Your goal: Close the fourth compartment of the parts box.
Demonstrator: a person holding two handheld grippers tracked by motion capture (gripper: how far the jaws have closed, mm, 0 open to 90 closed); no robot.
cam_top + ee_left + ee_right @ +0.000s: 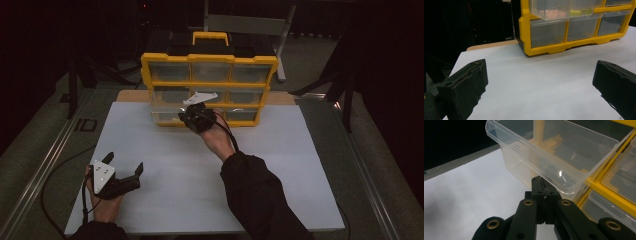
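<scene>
A: What do we see at the right gripper (543, 185)?

B: Its black jaws are pressed flat together, no gap betw. them, nothing clamped. Matte arms w/ brass-coloured rivets. Tips sit just under the rounded front lip of a clear plastic drawer (554, 152), which is pulled out of the cabinet. We can't tell if tips touch the lip or stand just shy of it.

A: And the drawer itself?

B: Thin, glossy, see-through, box-shaped w/ rounded corners; pale tan bits lie inside, blurred. It sticks out of a yellow plastic organiser (209, 89) w/ a grid of clear drawers and a yellow carry handle on top, right ahead of the right gripper.

A: Left gripper (122, 165)?

B: Jaws spread wide, holding nothing. Pads (464, 87) look like rough black foam, blocky, edges a bit frayed. Betw. them we see smooth white board (536, 82), matte and flat. The organiser stands well beyond those tips, on the far part of the board.

A: Surroundings?

B: Dark sleeve (260, 195) on the right arm; room behind mostly black.
</scene>
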